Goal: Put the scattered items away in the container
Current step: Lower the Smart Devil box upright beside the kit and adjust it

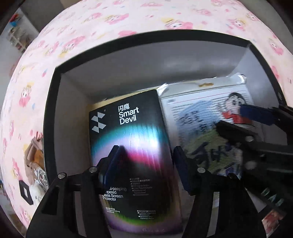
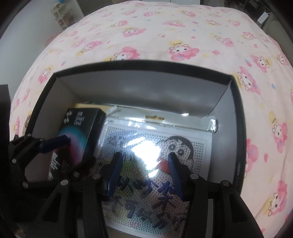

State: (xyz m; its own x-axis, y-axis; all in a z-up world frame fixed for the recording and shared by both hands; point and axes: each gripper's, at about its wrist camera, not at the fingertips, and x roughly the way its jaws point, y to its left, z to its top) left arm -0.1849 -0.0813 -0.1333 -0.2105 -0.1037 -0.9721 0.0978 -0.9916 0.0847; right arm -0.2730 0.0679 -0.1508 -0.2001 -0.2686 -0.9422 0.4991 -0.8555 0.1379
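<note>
A black open box (image 1: 49, 117) with grey inner walls sits on the pink cartoon bedspread; it also shows in the right wrist view (image 2: 238, 128). Inside lie a black Smart Devil screen protector box (image 1: 128, 131) (image 2: 80, 128) on the left and a plastic-bagged cartoon pegboard pack (image 1: 197, 113) (image 2: 155, 146) on the right. My left gripper (image 1: 146, 155) is open just above the Smart Devil box. My right gripper (image 2: 144, 161) is open above the cartoon pack. Each gripper shows at the edge of the other's view.
Small items lie on the bedspread (image 1: 73, 36) outside the box's left wall: a tan toy (image 1: 33, 153), a metal piece (image 1: 41, 176) and a small black square frame (image 1: 25, 190). White shelving (image 2: 62, 16) stands at the far left beyond the bed.
</note>
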